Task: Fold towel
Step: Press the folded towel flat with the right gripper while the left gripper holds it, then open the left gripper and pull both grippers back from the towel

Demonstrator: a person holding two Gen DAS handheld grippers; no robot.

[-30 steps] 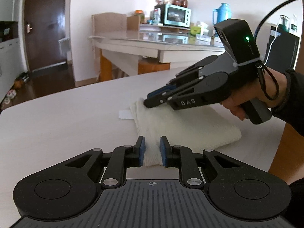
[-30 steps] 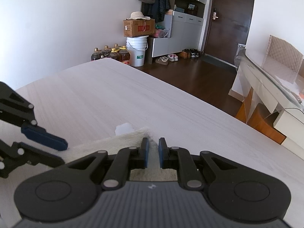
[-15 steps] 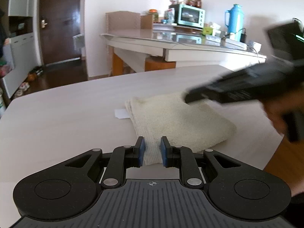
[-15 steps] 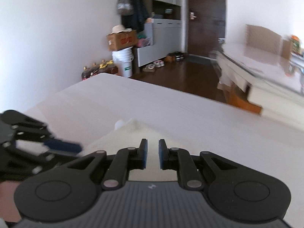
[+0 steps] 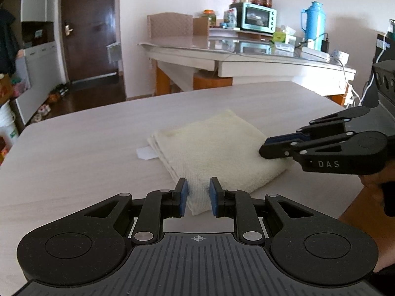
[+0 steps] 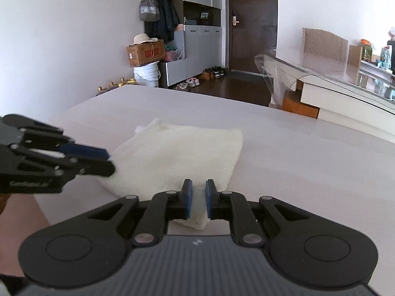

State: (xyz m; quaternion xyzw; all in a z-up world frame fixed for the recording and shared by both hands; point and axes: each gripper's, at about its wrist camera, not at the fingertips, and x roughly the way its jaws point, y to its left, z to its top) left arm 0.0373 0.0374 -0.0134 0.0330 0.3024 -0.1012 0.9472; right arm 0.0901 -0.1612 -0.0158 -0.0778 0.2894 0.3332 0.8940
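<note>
We see the towel folded on the desk, a paper slip touching its 9 o'clock edge. Our left gripper sits at its 6 o'clock corner, our right gripper at 3 o'clock. A second table stands behind at 12 o'clock.

A pale wood-grain table fills the near ground, with a small white paper scrap lying on it. Far behind stands a glass-topped sideboard carrying a teal toaster oven and, to its right, a blue thermos jug. On the far left a dark wooden door is closed, and by the wall a cardboard box with a hat on it sits on a white bucket.
</note>
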